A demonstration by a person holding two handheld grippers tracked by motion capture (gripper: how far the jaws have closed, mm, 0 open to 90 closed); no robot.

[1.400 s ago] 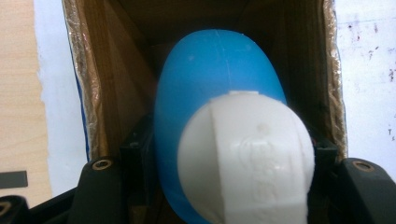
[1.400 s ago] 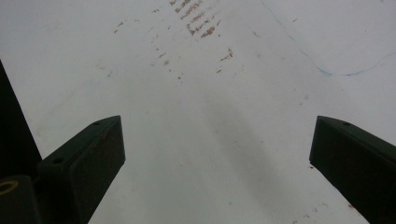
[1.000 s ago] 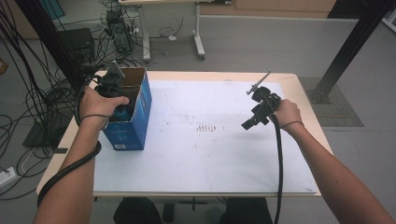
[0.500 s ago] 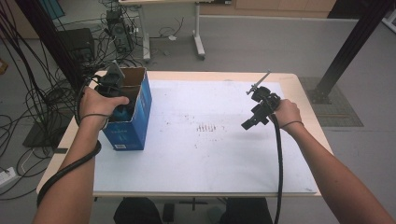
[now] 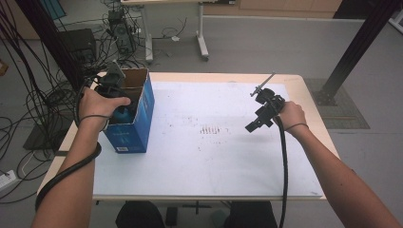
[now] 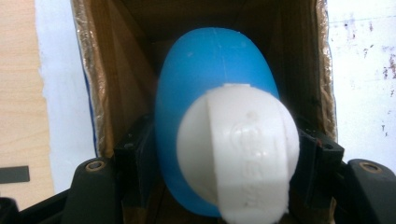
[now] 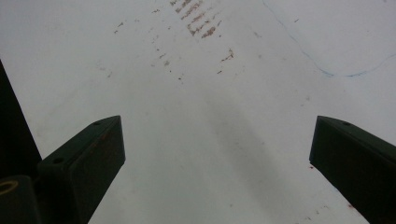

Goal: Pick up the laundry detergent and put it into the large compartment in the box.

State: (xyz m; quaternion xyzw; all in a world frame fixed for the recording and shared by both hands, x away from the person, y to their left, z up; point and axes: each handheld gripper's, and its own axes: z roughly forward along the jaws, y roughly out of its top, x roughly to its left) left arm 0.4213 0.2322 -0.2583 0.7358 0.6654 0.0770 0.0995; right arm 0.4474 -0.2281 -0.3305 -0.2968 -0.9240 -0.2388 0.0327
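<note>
**Bottle going down into the box**

The left tongs point(image 5: 124, 110) are reaching down into the open top of the one blue cardboard box point(image 5: 132, 127), which is standing at the left edge of the counter point(image 5: 214, 161). Between their jaws, inside the box, one blue bottle point(image 6: 210, 93) with a white cap point(image 6: 238, 154) is sitting, its long axis running straight away from the tongs toward the bottom of the box, cap end nearest them. The jaws have just been opening a little; they are flanking the bottle closely at both sides, though whether the pads are pressing on it I cannot tell. Judging by this, the bottle is being let go inside the box, so the coming move turns on drawing the tongs back along that same axis, straight out of the opening, without snagging the cap.

The right tongs point(image 5: 254, 124) are hanging well to the right of the box, above the bare white sheet point(image 7: 196, 93), jaws standing wide apart with nothing between them. The left hand point(image 5: 97, 107) is by far the nearer to the box.
</note>
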